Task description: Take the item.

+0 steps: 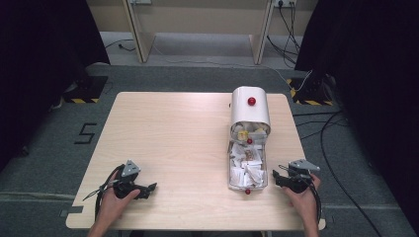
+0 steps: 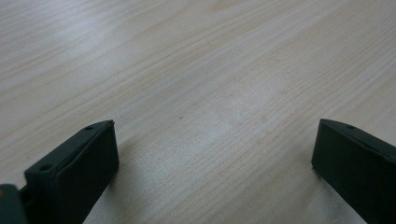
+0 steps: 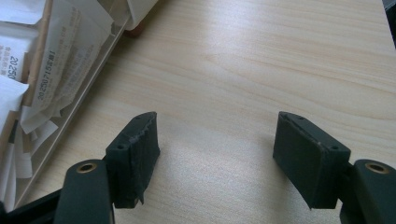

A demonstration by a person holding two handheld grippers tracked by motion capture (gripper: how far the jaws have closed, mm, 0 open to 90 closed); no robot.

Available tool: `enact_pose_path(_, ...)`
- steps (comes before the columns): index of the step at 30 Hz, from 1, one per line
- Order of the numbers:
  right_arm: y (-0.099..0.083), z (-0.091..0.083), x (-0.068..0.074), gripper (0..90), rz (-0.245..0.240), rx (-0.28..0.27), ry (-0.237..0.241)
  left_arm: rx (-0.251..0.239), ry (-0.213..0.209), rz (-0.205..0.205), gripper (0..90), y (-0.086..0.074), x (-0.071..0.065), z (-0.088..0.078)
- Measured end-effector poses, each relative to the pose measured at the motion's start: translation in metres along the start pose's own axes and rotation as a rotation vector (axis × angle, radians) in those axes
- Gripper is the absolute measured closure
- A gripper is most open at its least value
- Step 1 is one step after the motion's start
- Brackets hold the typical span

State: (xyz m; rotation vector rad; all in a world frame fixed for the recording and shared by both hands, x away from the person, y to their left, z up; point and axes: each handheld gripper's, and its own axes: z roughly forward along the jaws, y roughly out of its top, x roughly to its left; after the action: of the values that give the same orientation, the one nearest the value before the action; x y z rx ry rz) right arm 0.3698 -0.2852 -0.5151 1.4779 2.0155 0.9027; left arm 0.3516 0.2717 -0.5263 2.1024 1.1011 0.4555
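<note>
1. Your right gripper (image 1: 277, 177) sits low over the table (image 1: 173, 133) at the near right corner, jaws standing well apart with nothing between them; the right gripper view shows bare wood between the two black pads.
2. Your left gripper (image 1: 151, 187) rests near the front left, also wide open and empty, well apart from everything else.
3. The thing to work on is the long white box (image 1: 248, 160), lying lengthways on the right half of the table, just to the left of your right gripper. Its near part is open and stuffed with paper sachets (image 1: 246, 173); its far part is covered by a white lid (image 1: 250, 109) with a red knob (image 1: 251, 101).
4. The likely step is reaching into the box with the right gripper. Lift first, so the jaws pass over the clear side wall (image 3: 77, 109) instead of nudging it.
5. Come down on one sachet, not a bundle; the packets overlap loosely and a wide bite will drag several.
6. Close gently on a flat edge; thin paper slips or tears.
7. Keep the left gripper ready to steady the box if it slides.
</note>
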Motion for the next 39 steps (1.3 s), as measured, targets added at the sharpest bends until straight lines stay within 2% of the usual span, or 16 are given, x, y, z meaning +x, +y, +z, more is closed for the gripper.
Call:
enact_pose_path(16,0.0,-0.001,0.0,33.0,-0.005,-0.007,-0.004,0.0,0.0,0.001,0.0,0.0,0.0,0.0)
enact_pose_path(22,-0.002,-0.004,-0.004,32.9,0.037,-0.037,0.011,0.001,-0.001,0.0,0.0,0.0,0.0,0.0)
enact_pose_path(32,-0.001,-0.007,-0.001,32.9,0.023,-0.051,0.004,-0.001,0.0,0.001,0.0,0.0,0.0,0.0)
enact_pose_path(39,0.004,-0.016,0.003,33.0,0.014,-0.073,0.002,-0.001,0.0,0.001,0.0,0.0,0.0,0.0)
